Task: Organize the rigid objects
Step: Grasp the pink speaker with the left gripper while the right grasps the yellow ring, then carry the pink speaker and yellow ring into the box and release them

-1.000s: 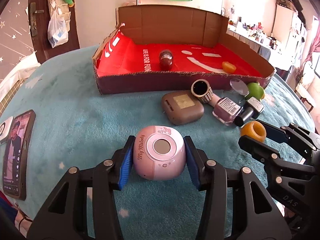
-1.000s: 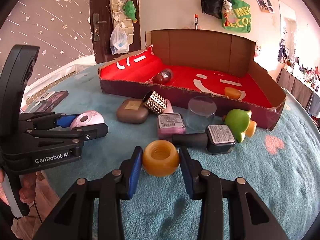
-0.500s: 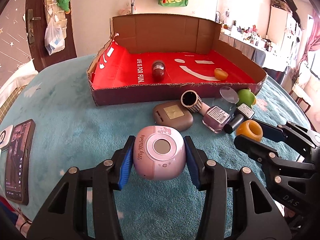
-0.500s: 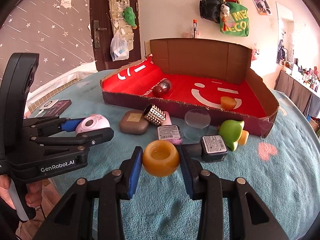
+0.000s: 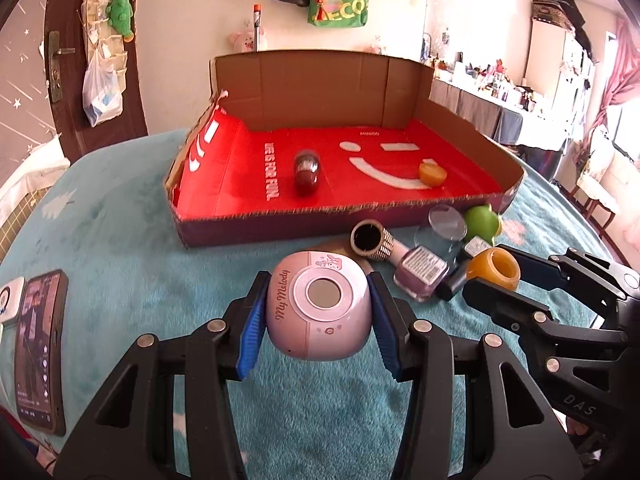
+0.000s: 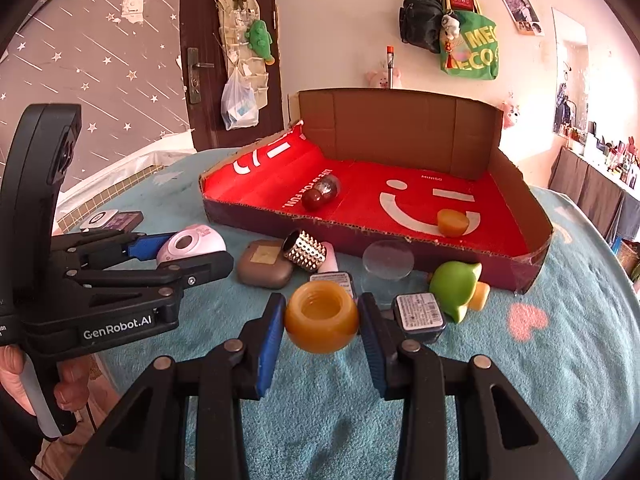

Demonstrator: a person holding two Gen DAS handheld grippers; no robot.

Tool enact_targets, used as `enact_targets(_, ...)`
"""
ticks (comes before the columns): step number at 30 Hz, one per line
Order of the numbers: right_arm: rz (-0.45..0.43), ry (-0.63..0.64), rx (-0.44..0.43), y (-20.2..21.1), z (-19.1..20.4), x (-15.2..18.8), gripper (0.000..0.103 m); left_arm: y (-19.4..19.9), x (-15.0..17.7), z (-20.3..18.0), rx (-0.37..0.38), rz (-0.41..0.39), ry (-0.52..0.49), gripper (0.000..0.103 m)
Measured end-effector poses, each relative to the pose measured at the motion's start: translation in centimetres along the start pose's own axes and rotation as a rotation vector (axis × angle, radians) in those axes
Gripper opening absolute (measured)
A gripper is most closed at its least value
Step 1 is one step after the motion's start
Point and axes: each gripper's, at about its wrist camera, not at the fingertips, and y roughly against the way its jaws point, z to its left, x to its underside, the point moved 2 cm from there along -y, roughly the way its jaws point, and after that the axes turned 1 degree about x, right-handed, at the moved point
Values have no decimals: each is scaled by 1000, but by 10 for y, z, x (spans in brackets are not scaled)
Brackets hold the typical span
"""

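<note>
Two grippers: we see both clamped on something, held up off the teal cloth (image 5: 120,240).
Left gripper (image 5: 318,316): blue pads squeezing a pink speaker (image 5: 318,314), "My Melody" written on its side.
Right gripper (image 6: 322,320): pinching an amber ring-shaped pot (image 6: 322,316), open end facing up.
Writing we can read: "GenRobot.AI" on the left gripper body, "LIFE IS FOR FUN." and "MINISO" on the red floor of the cardboard tray (image 6: 400,244).
In the tray: dark red capsule (image 6: 320,194), amber lid (image 6: 452,222).
In the way: brown case (image 6: 264,268), studded cap (image 6: 306,250), nail polish bottle (image 5: 420,276), clear lid (image 6: 388,264), green toy (image 6: 456,284), all crowded against the tray's front wall.
Off left: phone (image 5: 38,352).
</note>
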Motion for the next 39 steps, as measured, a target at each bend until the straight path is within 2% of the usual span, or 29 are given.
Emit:
enact_targets(12,-23,26,-2,-2,-10,-25,40,-1,-30,-6,16,-53,-43,45)
enact_targets(22,-22,44,-8,-9,-17,-42,40,-10,-51,-5,43,-57,-55,45)
enact_targets(39,58,-9,-61,-41,-47,-68,40,-45,-73,3,81,21,-50,45)
